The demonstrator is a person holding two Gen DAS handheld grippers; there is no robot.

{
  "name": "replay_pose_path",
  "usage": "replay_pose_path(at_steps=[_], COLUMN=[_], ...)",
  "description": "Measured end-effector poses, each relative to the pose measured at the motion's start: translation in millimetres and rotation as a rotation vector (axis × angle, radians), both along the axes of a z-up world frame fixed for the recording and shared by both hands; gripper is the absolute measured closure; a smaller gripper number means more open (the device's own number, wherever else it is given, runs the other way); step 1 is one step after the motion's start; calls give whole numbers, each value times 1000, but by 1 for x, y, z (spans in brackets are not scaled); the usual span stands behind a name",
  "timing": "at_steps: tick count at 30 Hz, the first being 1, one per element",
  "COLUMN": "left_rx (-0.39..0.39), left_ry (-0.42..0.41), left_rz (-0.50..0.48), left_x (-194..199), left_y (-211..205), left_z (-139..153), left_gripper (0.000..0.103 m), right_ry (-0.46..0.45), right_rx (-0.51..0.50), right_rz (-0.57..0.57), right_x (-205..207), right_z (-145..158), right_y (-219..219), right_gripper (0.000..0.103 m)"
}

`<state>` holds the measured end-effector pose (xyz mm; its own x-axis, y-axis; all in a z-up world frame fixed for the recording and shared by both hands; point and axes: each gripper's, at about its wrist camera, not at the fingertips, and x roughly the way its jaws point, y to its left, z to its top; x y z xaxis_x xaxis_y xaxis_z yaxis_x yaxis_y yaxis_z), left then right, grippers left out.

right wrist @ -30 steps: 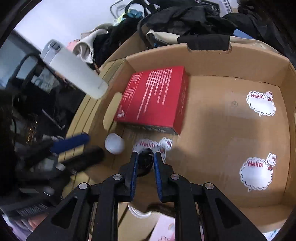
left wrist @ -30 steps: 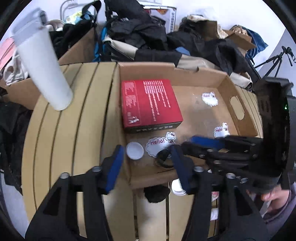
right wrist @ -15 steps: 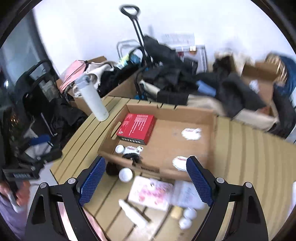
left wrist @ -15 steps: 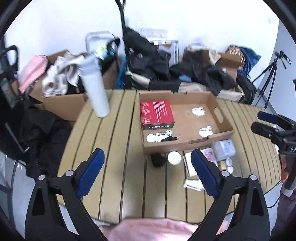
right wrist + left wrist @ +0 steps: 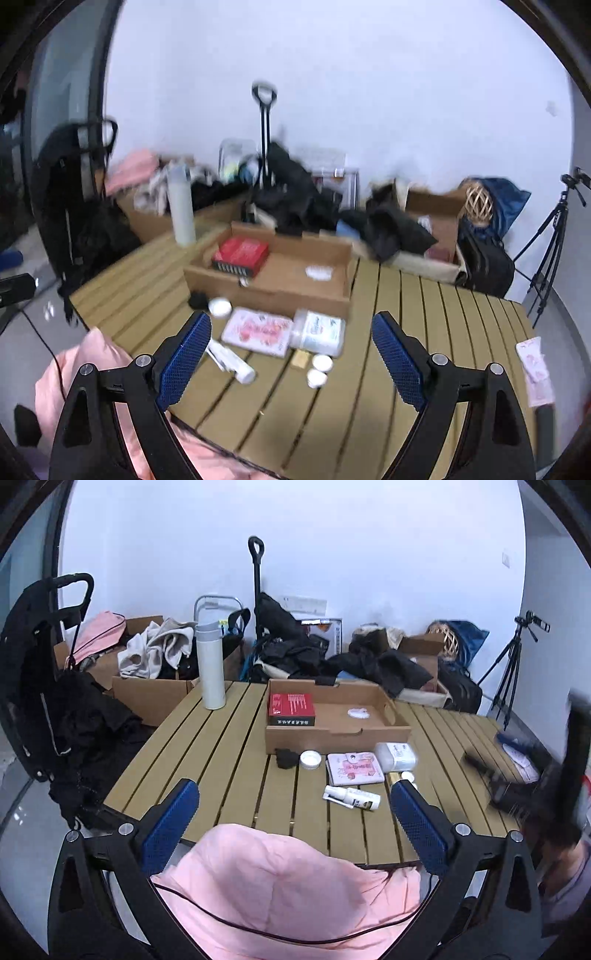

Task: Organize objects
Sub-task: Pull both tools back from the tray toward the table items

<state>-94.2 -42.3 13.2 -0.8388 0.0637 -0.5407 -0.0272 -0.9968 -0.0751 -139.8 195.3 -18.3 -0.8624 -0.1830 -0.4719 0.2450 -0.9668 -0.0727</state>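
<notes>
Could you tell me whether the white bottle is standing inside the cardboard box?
No, the white bottle stands upright on the table, beside the cardboard box.

Print on the red box [image 5: 291,705] seems too small to read.

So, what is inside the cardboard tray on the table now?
Inside the cardboard tray lies a red box at its left end, and a white sticker shows on the floor. The near wall hides the front strip of the floor, so anything small there cannot be seen.
</notes>
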Motion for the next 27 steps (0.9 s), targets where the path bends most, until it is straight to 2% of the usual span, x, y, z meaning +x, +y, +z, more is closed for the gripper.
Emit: replay_pose_path(at_steps=[1, 2, 5, 9, 10, 11, 15, 18, 20, 21, 23, 24, 26, 27], left_rx=[-13, -30, -78, -91, -92, -95, -73, -44, -32, -26, -2, 13, 37, 35], left_ry=[10, 21, 28, 40, 45, 48, 59, -4, -65, -84, -110, -137, -195, -213], left_rz=[17, 30, 45, 36, 36, 34, 25, 20, 8, -1, -14, -24, -55, -71], left_x=[5, 5, 11, 17, 17, 17, 13, 0, -12, -17, -29, -38, -57, -69], left_y=[1, 4, 9, 16, 18, 19, 18, 20, 21, 22, 23, 24, 27, 31], left_z=[0, -2, -5, -6, -6, -8, -22, -42, -57, -64, -77, -82, -91, -95], left_gripper=[0, 0, 0, 0, 0, 0, 0, 0, 0, 0, 0, 0, 0, 0], right_ry=[-35, -107, -193, -296, -313, -332, -383, -374, -370, -387, -446, -465, -495, -497], right_rx=[10, 27, 9, -128, -140, -141, -65, -54, -119, -136, -102, -91, -109, -127], right_rz=[14, 25, 41, 110, 119, 124, 104, 51, 44, 36, -9, -18, -30, -31], right_x=[1, 1, 7, 12, 11, 10, 13, 20, 17, 13, 0, -5, -14, -18], right_z=[-13, -30, -52, -64, -68, -73, -95, -97, -97, -100, -115, -120, -128, -129], right_y=[-4, -9, -15, -5, -5, -6, -13, -6, 8, 13, 20, 22, 29, 32], right_gripper=[12, 12, 12, 11, 6, 0, 0, 0, 0, 0, 2, 5, 19, 21])
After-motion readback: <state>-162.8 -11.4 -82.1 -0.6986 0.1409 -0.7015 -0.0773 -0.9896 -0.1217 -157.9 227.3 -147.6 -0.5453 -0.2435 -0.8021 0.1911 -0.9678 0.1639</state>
